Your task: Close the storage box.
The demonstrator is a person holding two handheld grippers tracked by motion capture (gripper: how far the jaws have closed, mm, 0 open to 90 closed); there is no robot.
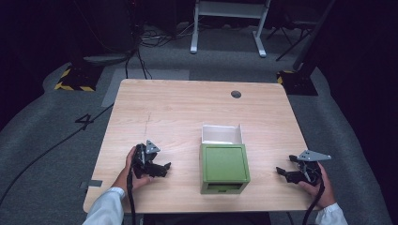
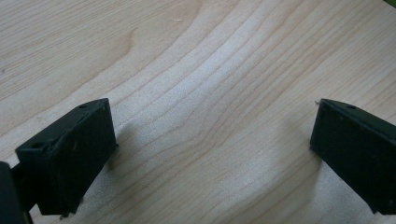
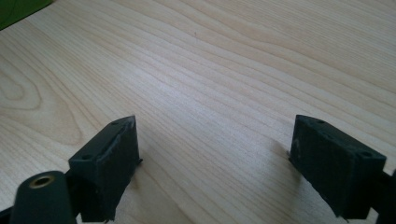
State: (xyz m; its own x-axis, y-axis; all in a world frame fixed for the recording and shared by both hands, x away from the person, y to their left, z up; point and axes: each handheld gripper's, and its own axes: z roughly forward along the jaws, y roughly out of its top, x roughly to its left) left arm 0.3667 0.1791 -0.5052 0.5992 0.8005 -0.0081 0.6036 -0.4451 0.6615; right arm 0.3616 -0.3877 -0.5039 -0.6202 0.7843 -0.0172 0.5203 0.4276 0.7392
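**Both grippers parked wide, green box waiting between them**

Nearest the person, the left gripper [image 1: 157,168] and the right gripper [image 1: 287,173] rest low on the wooden table [image 1: 178,108], one to each side of the green box [image 1: 224,165] and well apart from it. In both gripper views the jaws stand wide apart with nothing but bare wood grain between them; neither has hold of anything. Both point inward toward the box, which reads as a ready stance: hands settled, tools spread, the box within reach of either.

The box sits near the front middle of the table, its green lid closed on top, a slot in its near face. Just behind it, touching or nearly so, stands an open white box [image 1: 221,134], seemingly empty.

Farther back the pale tabletop is bare apart from a round grey cable port [image 1: 236,94]. Beyond lies grey carpet with trailing cables, hazard-striped stand bases [image 1: 75,80], and a white frame's legs [image 1: 227,26] against a dark room.
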